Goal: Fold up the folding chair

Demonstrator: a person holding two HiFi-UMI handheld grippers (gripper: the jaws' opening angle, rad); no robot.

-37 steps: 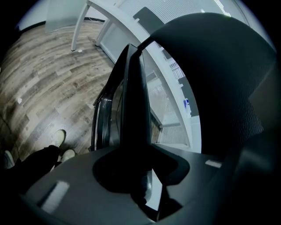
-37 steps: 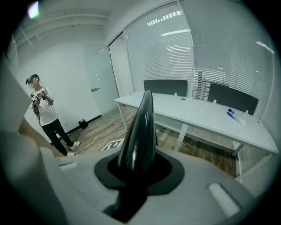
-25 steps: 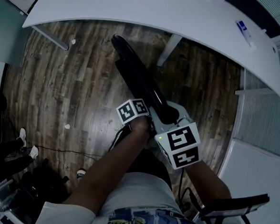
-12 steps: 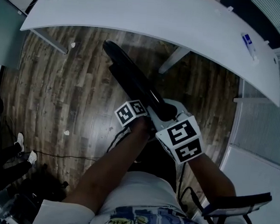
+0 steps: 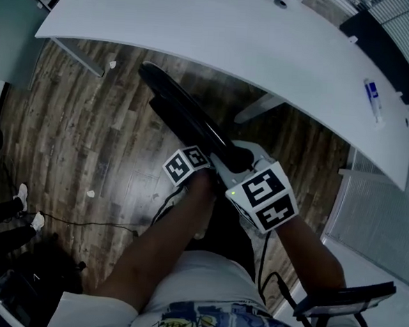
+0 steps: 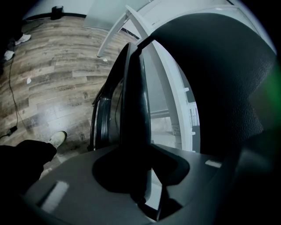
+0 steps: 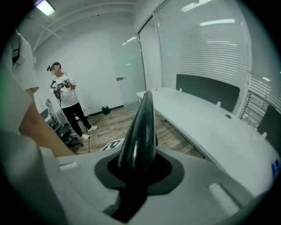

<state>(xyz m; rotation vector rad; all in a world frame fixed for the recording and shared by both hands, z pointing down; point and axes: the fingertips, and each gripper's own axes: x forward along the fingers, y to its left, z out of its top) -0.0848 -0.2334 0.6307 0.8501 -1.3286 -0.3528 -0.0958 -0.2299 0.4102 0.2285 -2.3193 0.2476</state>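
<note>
- Compared with a second ago, the far tip of the black, flat-folded plastic-and-tube folding chair (image 5: pixel 187 116) sits further to the left in the head view. It also sits closer under the edge of the long, white, curved counter (image 5: pixel 235 29).
- Both hands and the chair shift together as one piece, and the counter slants differently across the head view than it did. I read this as the person turning and carrying the chair, not working its hinge.
- The grip is the same as before. The left tongs (image 5: pixel 213 164) are clamped on the chair's near edge, and the left gripper view shows that dark edge (image 6: pixel 134 110) wedged between the jaws (image 6: pixel 136 176).
- The right tongs (image 5: pixel 241 160) are likewise shut on the chair. In the right gripper view its glossy black rim (image 7: pixel 140 127) rises straight out of the jaws (image 7: pixel 136 176).
- For the task, the folding itself looks finished. What remains seems to be moving the chair somewhere or setting it down.
- The chair shows as a slim, dark, elongated profile, with its panels lying close against each other and no open seat in sight.
- It runs from the tongs, just in front of the person's body, up and left over the brown wood-plank floor (image 5: pixel 88 130) towards the counter.
- Whether its far end touches the floor, I cannot tell.
</note>
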